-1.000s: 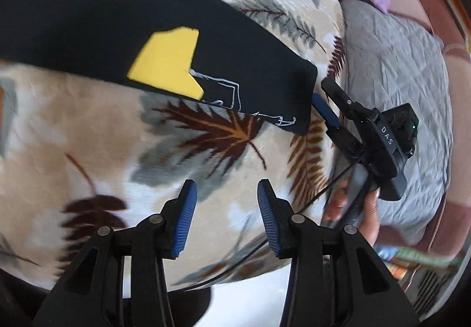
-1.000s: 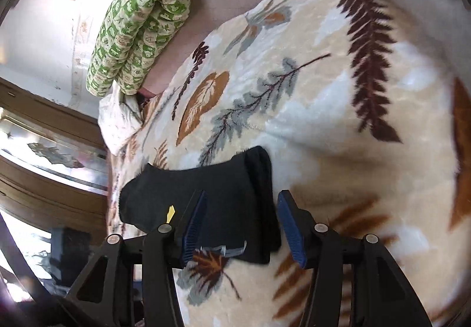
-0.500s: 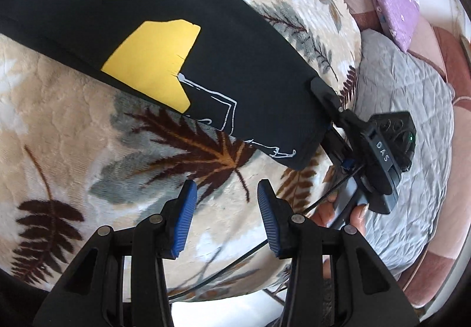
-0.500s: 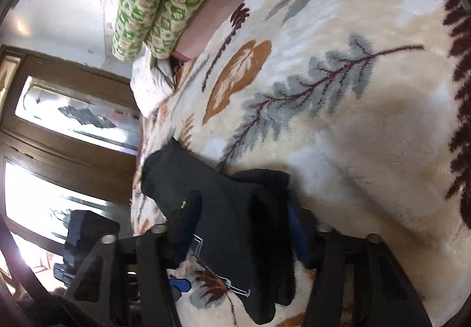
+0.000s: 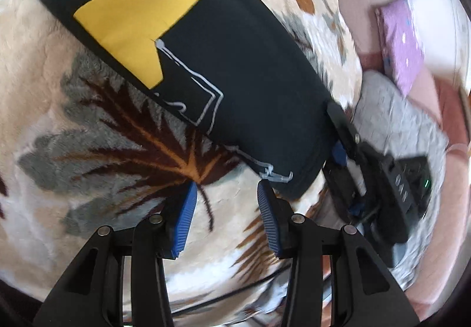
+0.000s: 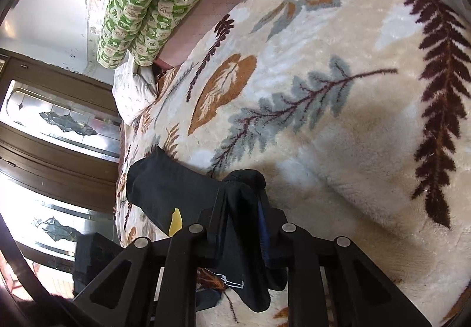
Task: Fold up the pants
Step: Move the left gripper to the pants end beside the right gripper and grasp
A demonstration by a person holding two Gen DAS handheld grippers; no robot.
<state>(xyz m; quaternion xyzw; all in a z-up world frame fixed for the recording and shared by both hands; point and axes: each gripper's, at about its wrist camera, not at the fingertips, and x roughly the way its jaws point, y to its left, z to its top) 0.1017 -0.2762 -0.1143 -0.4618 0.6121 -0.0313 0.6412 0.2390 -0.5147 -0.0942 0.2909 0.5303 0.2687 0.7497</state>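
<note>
fleecy leaf-print blanket [image 6: 338, 127] under black pants [image 5: 241, 68].

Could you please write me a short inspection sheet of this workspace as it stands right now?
Surface: leaf-pattern plush blanket spread over a bed.
Job's things: black pants with a yellow patch and white line print, lying flat on the blanket; one end bunched up in the right tool.
Clutter: nothing seen on the blanket beside the pants.
Grippers: left tool open, holding nothing, above the blanket near the pants' edge; right tool shut on the pants' end.
Cables: thin black cable below the left tool.
Surroundings: green patterned quilt, purple pillow, grey quilted cover, glazed wooden doors.
</note>
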